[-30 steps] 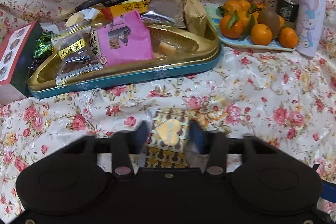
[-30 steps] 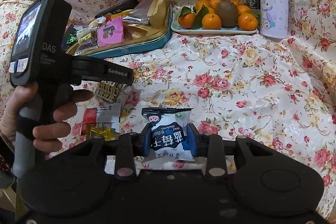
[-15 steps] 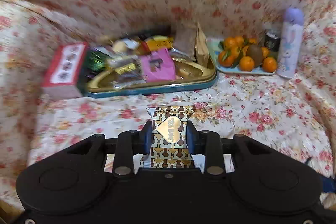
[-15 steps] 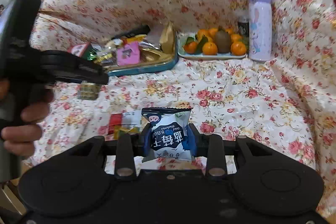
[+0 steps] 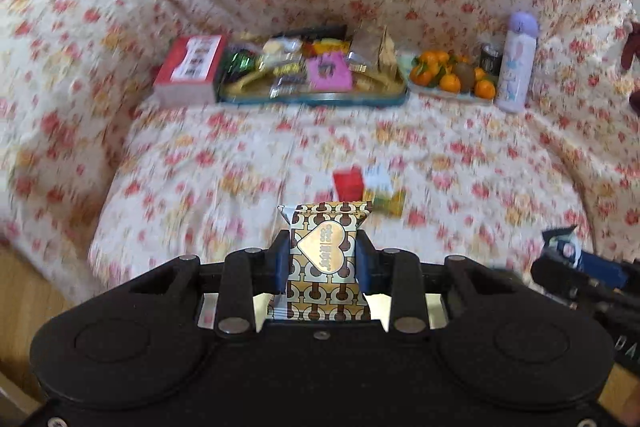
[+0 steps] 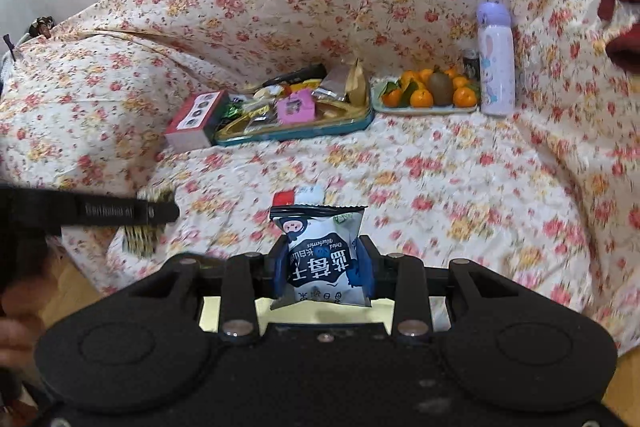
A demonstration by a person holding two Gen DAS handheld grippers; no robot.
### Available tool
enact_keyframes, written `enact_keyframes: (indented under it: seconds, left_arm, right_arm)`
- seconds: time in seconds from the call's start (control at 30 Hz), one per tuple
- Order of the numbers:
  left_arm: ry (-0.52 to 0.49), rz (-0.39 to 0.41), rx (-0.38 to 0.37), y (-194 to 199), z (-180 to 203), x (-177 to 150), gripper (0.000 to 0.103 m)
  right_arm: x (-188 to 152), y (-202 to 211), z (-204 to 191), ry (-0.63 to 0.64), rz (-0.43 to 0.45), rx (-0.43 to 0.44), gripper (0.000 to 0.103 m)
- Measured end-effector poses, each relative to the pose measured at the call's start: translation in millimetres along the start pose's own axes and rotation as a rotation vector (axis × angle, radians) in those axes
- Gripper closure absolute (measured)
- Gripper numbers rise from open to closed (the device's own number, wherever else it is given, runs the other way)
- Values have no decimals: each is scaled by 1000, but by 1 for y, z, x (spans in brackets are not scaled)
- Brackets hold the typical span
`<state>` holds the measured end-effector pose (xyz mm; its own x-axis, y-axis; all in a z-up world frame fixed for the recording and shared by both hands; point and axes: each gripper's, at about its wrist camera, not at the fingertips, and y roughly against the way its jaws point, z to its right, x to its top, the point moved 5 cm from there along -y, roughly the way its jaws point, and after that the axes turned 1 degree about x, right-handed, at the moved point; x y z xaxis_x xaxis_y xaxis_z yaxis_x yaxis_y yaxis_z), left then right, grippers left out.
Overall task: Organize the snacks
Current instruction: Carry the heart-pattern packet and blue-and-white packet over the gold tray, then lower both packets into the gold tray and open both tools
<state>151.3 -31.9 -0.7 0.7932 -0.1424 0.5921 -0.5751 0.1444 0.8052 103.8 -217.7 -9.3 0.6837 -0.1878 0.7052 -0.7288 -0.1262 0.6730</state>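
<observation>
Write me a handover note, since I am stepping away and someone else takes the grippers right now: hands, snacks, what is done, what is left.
Left gripper: fingers shut on the gold heart packet, lifted off the cloth.
Right gripper: fingers shut on the blue-and-white blueberry packet, also lifted.
Gold tin tray sits at the back, already holding several snacks; red box beside it, fruit plate on its other side.
Done: both packets picked up.
Left: probably place both in the tray, then collect the loose red and yellow packets on the floral cloth.
</observation>
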Motion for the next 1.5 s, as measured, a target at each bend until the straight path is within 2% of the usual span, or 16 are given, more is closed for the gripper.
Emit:
enact_keyframes:
  seconds: [0.23,0.4,0.57,0.8,1.13,1.23,1.5]
  left_arm:
    - [33,-53,40,7,-6,-50,61]
    - [32,-81,66,7,-5,-71,61]
    - [12,-79,97,4,0,-74,61]
    - [-12,-117,52,4,11,-85,59]
    - [-16,-120,13,6,21,-90,58]
    - [-3,-129,6,6,21,-90,54]
    - [8,-142,16,4,20,-90,54]
  right_arm:
    - [-35,11,-7,8,-43,-23,68]
    - [-56,12,-12,36,-88,-44,68]
    - [-69,9,-22,50,-136,-10,68]
    - [-73,7,-34,131,-121,-36,68]
    - [-70,6,-22,93,-133,-56,67]
    - [-69,5,-21,84,-136,-52,67]
    - [-67,4,-27,96,-136,-16,66]
